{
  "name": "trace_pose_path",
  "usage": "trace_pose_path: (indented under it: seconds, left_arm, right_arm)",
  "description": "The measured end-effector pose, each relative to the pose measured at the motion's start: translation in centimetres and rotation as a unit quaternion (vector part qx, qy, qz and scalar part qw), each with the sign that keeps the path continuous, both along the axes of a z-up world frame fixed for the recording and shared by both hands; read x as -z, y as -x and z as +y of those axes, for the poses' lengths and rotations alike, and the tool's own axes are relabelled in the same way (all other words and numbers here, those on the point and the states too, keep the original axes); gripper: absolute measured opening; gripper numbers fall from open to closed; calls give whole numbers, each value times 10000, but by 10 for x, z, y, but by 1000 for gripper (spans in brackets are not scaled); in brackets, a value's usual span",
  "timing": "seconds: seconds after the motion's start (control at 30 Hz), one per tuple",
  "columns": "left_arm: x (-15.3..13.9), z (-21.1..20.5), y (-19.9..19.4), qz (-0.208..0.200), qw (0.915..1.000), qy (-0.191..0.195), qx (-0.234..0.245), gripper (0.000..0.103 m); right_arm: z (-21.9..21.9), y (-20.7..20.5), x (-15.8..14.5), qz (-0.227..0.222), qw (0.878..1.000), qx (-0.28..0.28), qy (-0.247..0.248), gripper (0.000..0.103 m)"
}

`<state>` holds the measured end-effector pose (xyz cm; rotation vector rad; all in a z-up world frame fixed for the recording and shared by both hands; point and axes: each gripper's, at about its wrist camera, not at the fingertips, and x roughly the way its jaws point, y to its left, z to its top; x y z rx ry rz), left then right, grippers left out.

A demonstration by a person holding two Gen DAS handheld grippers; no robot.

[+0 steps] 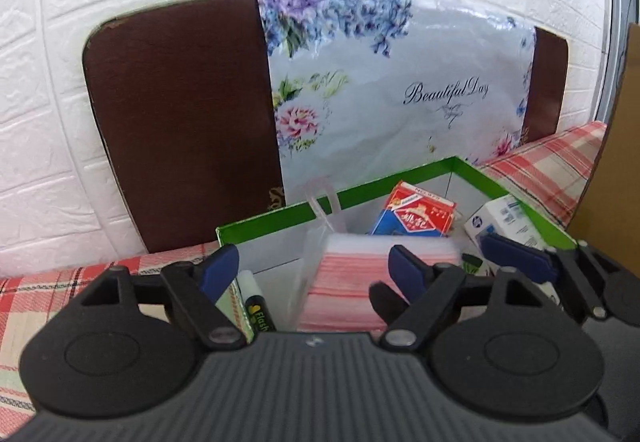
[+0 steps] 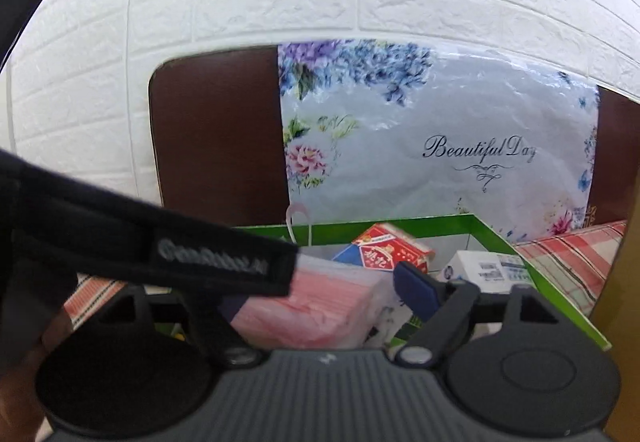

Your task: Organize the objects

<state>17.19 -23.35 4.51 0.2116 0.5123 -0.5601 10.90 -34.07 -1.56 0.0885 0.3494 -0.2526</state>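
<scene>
The left gripper [image 1: 310, 262], jaws spread and holding nothing, is seen directly over the bagged pink stack [image 1: 360, 278] inside the green-rimmed box [image 1: 276, 213]; the right gripper [image 1: 516, 254], likewise released, is offset rightward.

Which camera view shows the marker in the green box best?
The left wrist view. There the marker stands at the green box's left wall, its white cap and yellow "Flash" label readable. In the right wrist view a black strap and the gripper's body cover that corner, so the marker cannot be seen.
</scene>
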Motion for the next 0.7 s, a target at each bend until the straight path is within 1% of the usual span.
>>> trace_pose_path:
  seconds: [0.07,0.17,0.33,0.47,0.53,0.7]
  left_arm:
    - [-3,0,8,2,9999,-71,-111,85]
    - [-8,2,22,195,9994,-175,-236,85]
    - [-13,7,54,342,9979,-387,-389,85]
    - [-16,25,85,498,9977,-325,-333,87]
    - [-17,33,100,518,9976,-304,-346,91]
    - [-13,49,128,582,9967,-389,-409,95]
  right_arm:
    - [-3,10,2,-49,9999,45,-98,88]
    - [-2,33,3,-143,9993,163,-301,87]
    - [-4,77,-1,-198,9974,314,-610,87]
    - [-6,115,-5,-156,9957,335,-854,88]
    - [-6,133,-6,-113,9949,327,-945,88]
    - [-7,164,-10,-22,9911,265,-1301,90]
